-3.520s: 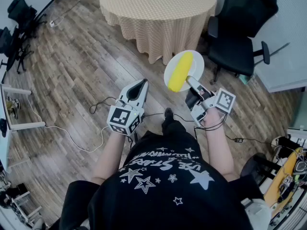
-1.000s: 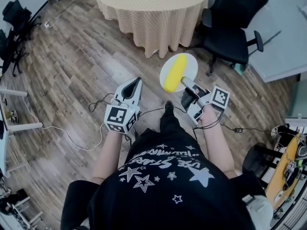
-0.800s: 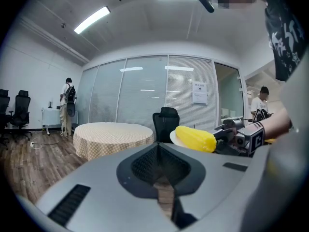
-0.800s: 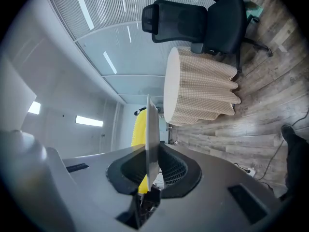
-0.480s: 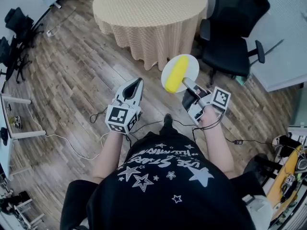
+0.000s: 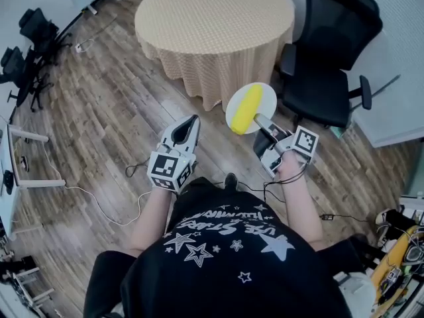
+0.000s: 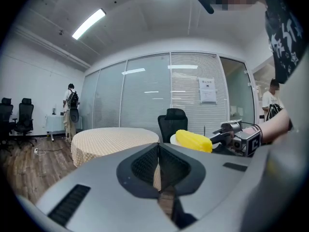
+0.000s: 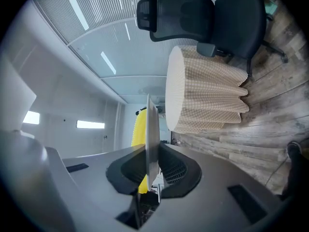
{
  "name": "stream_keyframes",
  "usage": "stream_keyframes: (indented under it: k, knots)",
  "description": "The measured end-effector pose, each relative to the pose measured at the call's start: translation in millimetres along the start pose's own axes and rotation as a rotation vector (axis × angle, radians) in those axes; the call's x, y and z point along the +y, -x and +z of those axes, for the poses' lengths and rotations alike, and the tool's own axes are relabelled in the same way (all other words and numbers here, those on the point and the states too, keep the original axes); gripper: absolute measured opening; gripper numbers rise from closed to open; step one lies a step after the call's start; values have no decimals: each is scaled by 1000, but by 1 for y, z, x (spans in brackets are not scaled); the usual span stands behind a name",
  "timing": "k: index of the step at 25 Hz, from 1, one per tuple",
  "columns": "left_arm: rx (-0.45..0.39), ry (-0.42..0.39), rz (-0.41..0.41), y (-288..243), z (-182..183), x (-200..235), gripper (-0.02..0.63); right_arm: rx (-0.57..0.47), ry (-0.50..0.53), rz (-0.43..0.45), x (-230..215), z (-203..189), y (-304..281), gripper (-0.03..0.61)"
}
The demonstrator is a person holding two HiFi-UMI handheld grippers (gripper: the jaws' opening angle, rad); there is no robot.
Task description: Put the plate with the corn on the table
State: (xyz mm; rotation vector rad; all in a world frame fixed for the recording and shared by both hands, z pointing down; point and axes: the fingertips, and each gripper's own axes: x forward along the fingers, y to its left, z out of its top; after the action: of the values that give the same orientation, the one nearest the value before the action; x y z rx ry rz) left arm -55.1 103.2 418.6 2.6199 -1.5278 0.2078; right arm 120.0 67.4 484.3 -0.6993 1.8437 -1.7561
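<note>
A white plate (image 6: 265, 97) carrying a yellow corn cob (image 6: 246, 109) hangs in the air just short of the round table (image 6: 212, 18) with its beige checked cloth. My right gripper (image 6: 260, 120) is shut on the plate's near rim; in the right gripper view the plate (image 8: 151, 134) stands edge-on between the jaws with the corn (image 8: 138, 129) behind it. My left gripper (image 6: 192, 120) is shut and empty, to the left of the plate. In the left gripper view the corn (image 7: 193, 140) and the table (image 7: 113, 138) lie ahead.
A black office chair (image 6: 331, 58) stands right of the table. Cables (image 6: 99, 191) trail over the wood floor. More black chairs (image 6: 26, 52) are at the far left, and a white desk edge (image 6: 397, 111) at the right. A person (image 7: 70, 111) stands far off.
The table has come closer in the head view. The plate with the corn stays held in my right gripper and has moved forward toward the table. The left gripper keeps pace beside it.
</note>
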Motion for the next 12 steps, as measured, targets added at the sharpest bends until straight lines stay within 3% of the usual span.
stream_keyframes:
  k: [5,12]
  knots:
    - [13,59,14,-7,-7,3,8,3,-16,-7,-8,11,-7,55]
    - [22,44,5,-24,-10,23,8,-2,-15,-14,-11,19,-24,55]
